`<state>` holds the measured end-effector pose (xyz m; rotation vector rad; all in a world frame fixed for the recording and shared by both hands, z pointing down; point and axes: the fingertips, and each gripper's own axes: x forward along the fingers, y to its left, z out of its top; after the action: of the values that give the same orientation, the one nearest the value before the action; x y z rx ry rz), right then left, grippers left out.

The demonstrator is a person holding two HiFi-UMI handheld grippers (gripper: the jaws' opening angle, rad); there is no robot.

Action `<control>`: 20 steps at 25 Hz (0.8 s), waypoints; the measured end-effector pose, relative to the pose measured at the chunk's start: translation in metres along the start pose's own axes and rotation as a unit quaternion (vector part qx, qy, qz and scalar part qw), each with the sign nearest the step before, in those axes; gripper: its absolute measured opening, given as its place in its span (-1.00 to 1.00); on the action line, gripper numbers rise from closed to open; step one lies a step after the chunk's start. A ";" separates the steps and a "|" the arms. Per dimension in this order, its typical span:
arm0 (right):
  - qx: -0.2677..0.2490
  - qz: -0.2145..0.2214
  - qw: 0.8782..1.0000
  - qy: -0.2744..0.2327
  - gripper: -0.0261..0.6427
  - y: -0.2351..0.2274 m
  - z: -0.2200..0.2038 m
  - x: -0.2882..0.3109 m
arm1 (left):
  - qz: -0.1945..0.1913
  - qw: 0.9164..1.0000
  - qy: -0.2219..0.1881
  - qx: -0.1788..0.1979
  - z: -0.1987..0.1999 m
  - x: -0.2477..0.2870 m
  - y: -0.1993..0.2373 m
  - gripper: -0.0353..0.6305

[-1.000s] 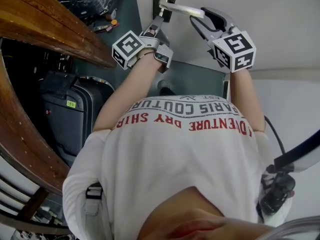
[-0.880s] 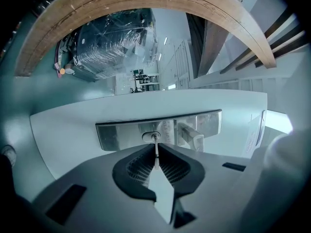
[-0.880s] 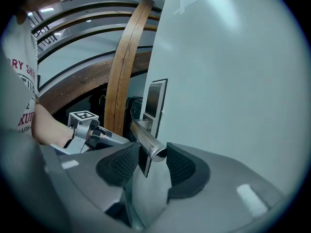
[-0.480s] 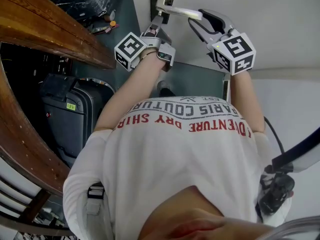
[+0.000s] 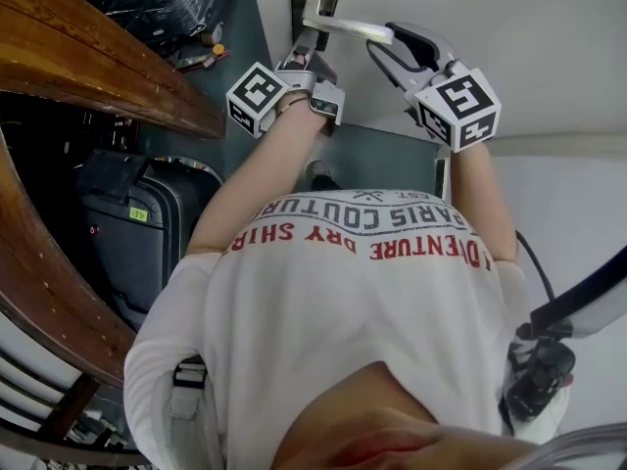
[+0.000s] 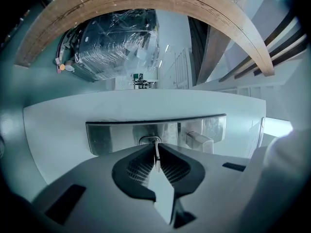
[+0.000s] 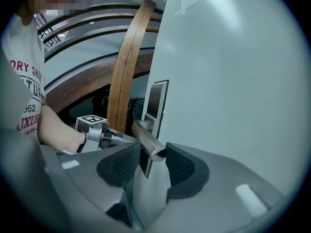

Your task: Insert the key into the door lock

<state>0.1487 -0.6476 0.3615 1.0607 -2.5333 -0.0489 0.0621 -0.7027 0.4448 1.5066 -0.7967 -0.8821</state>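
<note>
- Left gripper [image 6: 155, 150]: pads clamped flat on the key [image 6: 157, 160]. The blade runs straight out past the fingertips, its tip at the keyhole [image 6: 151, 141] in the steel lock plate [image 6: 112, 136]. I can't tell how deep it sits.
- Right gripper [image 7: 152, 160]: jaws apart and have just been closing. The end of the door handle [image 7: 145, 138] lies between the pads, close to the right pad — I think a sliver of gap remains at the left one.
- Left fingertips sit just under the handle's root.
</note>
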 end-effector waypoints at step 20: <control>0.019 0.021 1.000 -0.011 -0.92 0.127 -0.005 -0.074 | -0.030 0.771 0.234 0.591 -0.052 -0.150 -0.076 -0.89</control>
<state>0.1112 -0.5053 0.3641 1.0271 -2.5840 -0.0011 0.0354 -0.5390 0.3860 2.7117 -0.9620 0.1267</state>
